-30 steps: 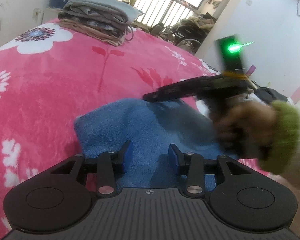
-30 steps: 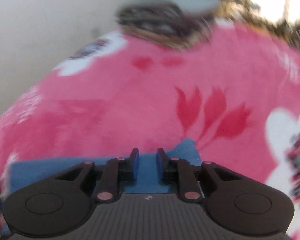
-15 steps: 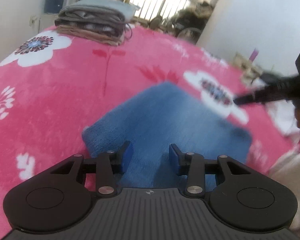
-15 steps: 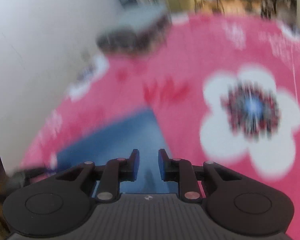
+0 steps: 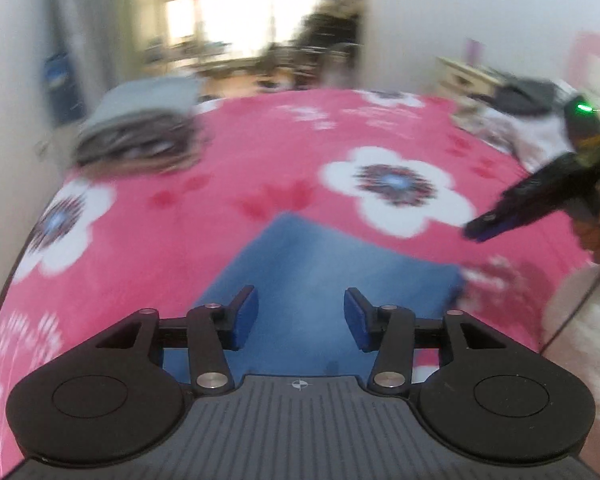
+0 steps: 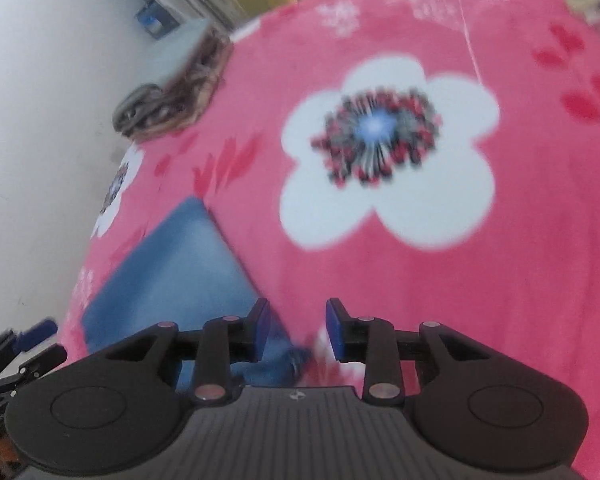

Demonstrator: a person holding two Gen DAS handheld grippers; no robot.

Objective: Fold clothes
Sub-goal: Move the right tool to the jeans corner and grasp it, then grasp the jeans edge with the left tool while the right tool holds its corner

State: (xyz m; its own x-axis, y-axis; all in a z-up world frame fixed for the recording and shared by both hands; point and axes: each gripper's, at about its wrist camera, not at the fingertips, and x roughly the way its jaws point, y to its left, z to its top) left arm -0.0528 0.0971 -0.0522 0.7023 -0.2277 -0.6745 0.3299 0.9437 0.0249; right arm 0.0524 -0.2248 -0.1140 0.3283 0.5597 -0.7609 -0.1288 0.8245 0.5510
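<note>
A: Which step is judged to be in hand?

B: A fold appears to be finished. The folded blue terry-cloth garment [image 5: 332, 268] is seen lying flat as a neat rectangle on the bed, just ahead of the left gripper [image 5: 300, 316]. The jaws of that gripper are opening, and nothing is seen between them; the cloth lies below, not pinched.

A: And the other side?

B: The right gripper [image 6: 294, 330] is held over the near corner of the same blue cloth [image 6: 172, 272]. Its jaws are opening too, and no cloth is clamped between the pads. In the left view it is seen off to the right, carried clear of the garment.

A: What is called for next?

B: Either another fold or a transfer is judged likely. If the piece is done, it would need to be gripped along an edge by both sides and carried to the stack of folded grey and brown clothes [image 5: 140, 128] at the far corner, without the layers being let slip.

A: And the surface?

B: A pink fleece blanket with large white flowers [image 6: 420, 300] is spread over the bed. A white wall is seen on the left, a bright railed window [image 5: 240, 12] beyond the foot, and blurred clutter on the right.
</note>
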